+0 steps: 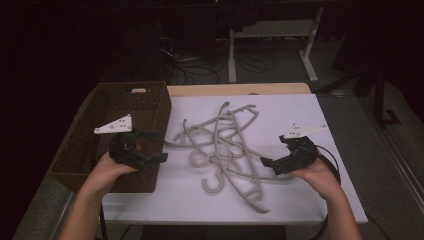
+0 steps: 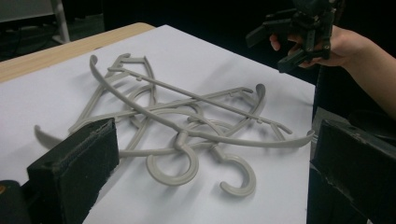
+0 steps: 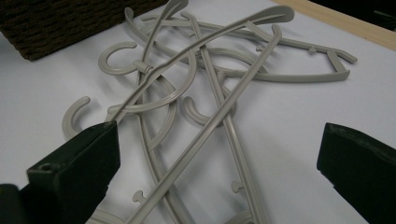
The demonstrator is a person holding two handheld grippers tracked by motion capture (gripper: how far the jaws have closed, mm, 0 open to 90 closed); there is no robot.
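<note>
White table (image 1: 320,200): basket (image 1: 145,107) beside tangled hangers (image 1: 225,150).

In the high view the pile of grey hangers (image 1: 225,150) is so tangled that their number cannot be counted; perhaps four or five lie there. The inside of the wicker basket (image 1: 100,145) at the table's left edge is partly covered by the left gripper (image 1: 150,147) and its grey plate, and its floor is too dark to read. Beyond the table's far edge the room sinks into shadow, with only desk legs (image 1: 232,55) plain. In the right gripper view the hangers run off the bottom edge and the basket is cut by the top-left corner.
</note>
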